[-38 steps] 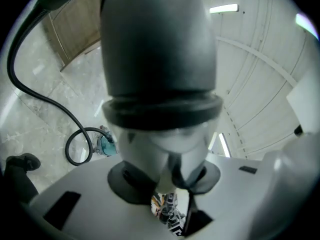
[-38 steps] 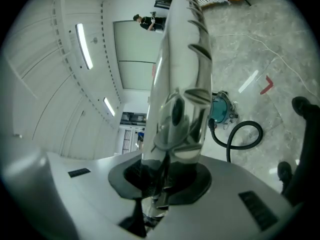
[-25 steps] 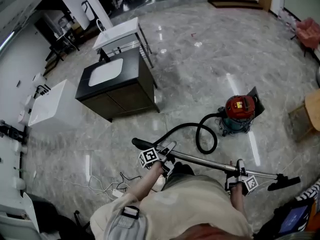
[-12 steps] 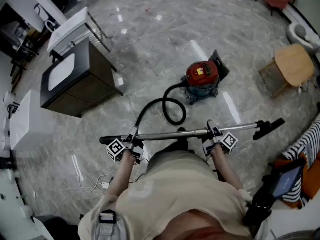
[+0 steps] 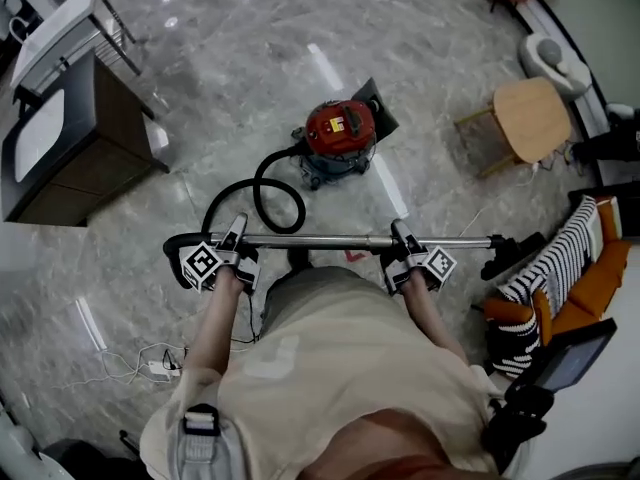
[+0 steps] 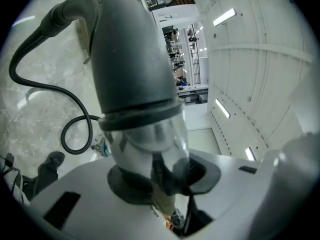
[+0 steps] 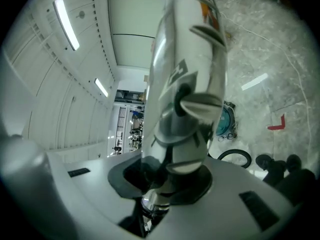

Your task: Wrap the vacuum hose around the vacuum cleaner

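The red-topped vacuum cleaner stands on the marble floor ahead of me. Its black hose curls in a loop down to the grey handle. A metal wand lies level across my front, with the black floor nozzle at its right end. My left gripper is shut on the handle end, where grey plastic meets a clear sleeve. My right gripper is shut on the wand further right. In the right gripper view the cleaner's teal base shows beyond the wand.
A wooden stool stands to the right of the cleaner. A dark cabinet and a white table are at the left. Striped and orange cushions and a tablet lie at the right. A white cable trails at lower left.
The view has swung to the right; the cleaner now sits higher and nearer the middle. The wand has levelled out across my front, with both grippers still holding it.
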